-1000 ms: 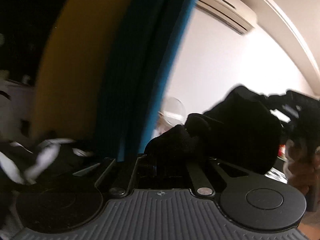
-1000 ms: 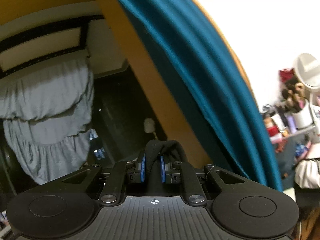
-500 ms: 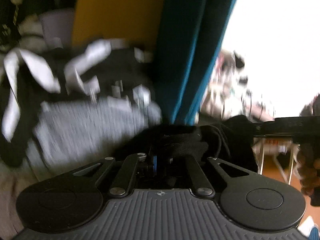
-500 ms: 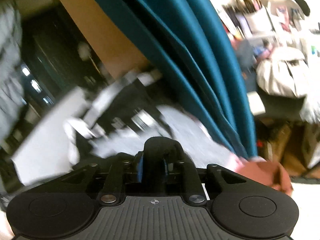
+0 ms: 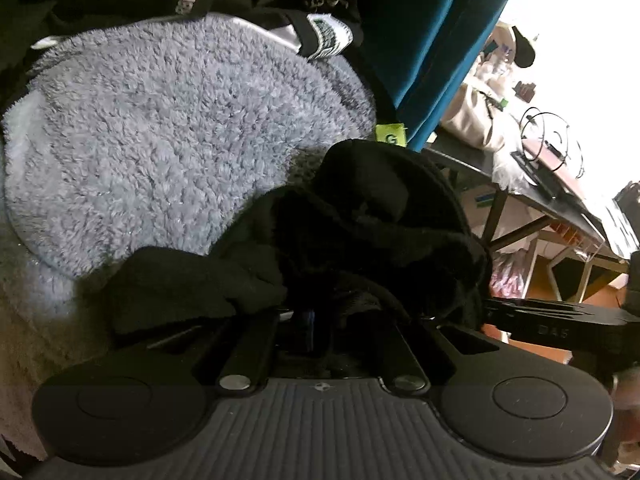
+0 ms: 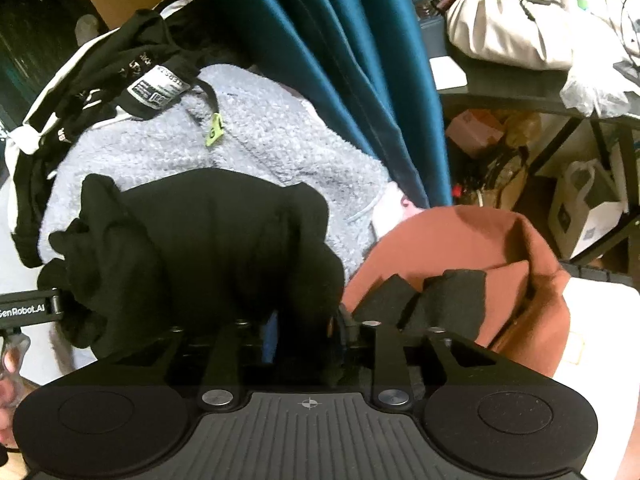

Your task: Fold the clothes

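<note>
Black garment [image 5: 372,240] bunched over the left gripper [image 5: 316,320], fabric heaped across both fingers, jaws buried so their gap cannot be told, though cloth appears pinched there. Same black garment [image 6: 208,248] draped over the right gripper [image 6: 304,332], jaws close together with dark cloth between them, apparently clamped on it. Resting low on a fluffy grey fleece [image 5: 168,128], also seen from the right wrist [image 6: 272,144], spread beneath. Heap of black and white clothes [image 6: 104,76] with a printed label at the far edge of the fleece, a small lime tag [image 6: 214,130] dangling from a cord over it. Rust-coloured garment [image 6: 460,248] just beside the black one on the right. Teal curtain [image 6: 352,60] hanging behind. Cluttered desk [image 5: 532,184] off to the right.
</note>
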`<state>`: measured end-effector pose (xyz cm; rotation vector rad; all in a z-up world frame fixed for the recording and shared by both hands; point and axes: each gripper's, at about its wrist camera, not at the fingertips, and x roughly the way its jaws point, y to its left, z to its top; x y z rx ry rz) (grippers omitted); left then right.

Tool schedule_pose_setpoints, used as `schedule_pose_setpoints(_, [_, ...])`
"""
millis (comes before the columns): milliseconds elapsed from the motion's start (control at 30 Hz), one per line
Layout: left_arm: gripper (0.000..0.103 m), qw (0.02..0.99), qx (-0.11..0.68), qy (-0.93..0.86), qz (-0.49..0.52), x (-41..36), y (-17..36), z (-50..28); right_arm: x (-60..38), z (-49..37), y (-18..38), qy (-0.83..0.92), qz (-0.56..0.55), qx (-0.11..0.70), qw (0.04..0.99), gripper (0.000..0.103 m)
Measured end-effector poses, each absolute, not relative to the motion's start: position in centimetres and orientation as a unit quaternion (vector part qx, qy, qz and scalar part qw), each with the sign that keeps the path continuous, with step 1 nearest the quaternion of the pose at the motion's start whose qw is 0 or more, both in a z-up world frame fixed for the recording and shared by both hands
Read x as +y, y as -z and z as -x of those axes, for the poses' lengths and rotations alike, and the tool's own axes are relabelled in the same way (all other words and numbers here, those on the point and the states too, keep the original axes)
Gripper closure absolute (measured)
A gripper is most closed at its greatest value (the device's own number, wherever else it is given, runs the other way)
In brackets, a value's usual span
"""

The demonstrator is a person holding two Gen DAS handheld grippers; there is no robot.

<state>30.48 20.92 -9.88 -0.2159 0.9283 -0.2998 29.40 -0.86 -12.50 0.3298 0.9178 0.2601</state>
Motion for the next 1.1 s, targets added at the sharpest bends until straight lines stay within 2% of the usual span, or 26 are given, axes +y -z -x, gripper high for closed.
schedule_pose_setpoints(33, [0.094,0.878,0.445,0.142,0.102,20.8,10.1,-30.6,-1.1,-29.5,12.5,-0.116,-0.157,0.439,0.877,0.054])
schedule_pose_setpoints(100, [0.094,0.879,0.445,0.142,0.096,20.7,10.0,-30.5,-1.9,-29.2,12.4,-0.095,-0.159,0.439,0.879,0.038])
schedule_pose_setpoints(233, [0.091,0.88,0.442,0.15,0.087,20.5,9.3,-29.6,-4.6,-27.5,12.7,-0.09,-0.182,0.44,0.875,0.031])
schedule_pose_setpoints(333, [0.079,0.883,0.438,0.157,0.067,20.2,8.1,-28.2,-7.6,-25.2,13.3,-0.073,-0.222,0.443,0.865,0.031])
schedule_pose_setpoints(400, [0.06,0.886,0.433,0.158,0.049,19.7,7.1,-27.1,-9.8,-23.4,14.3,-0.047,-0.241,0.448,0.86,0.031])
schedule_pose_setpoints(500, [0.045,0.892,0.425,0.155,0.022,18.7,5.7,-25.4,-13.0,-20.7,15.6,-0.007,-0.267,0.454,0.85,0.031])
schedule_pose_setpoints(700, [0.043,0.891,0.426,0.153,-0.008,15.7,4.8,-22.8,-18.5,-16.0,19.4,0.07,-0.302,0.479,0.821,0.032])
schedule_pose_setpoints(967, [0.043,0.866,0.467,0.177,-0.028,11.0,6.1,-21.7,-20.3,-12.9,24.3,0.081,-0.285,0.513,0.806,0.034])
schedule_pose_setpoints(1100, [0.043,0.858,0.482,0.173,-0.035,9.2,6.6,-22.2,-19.7,-12.2,26.2,0.056,-0.281,0.527,0.8,0.042])
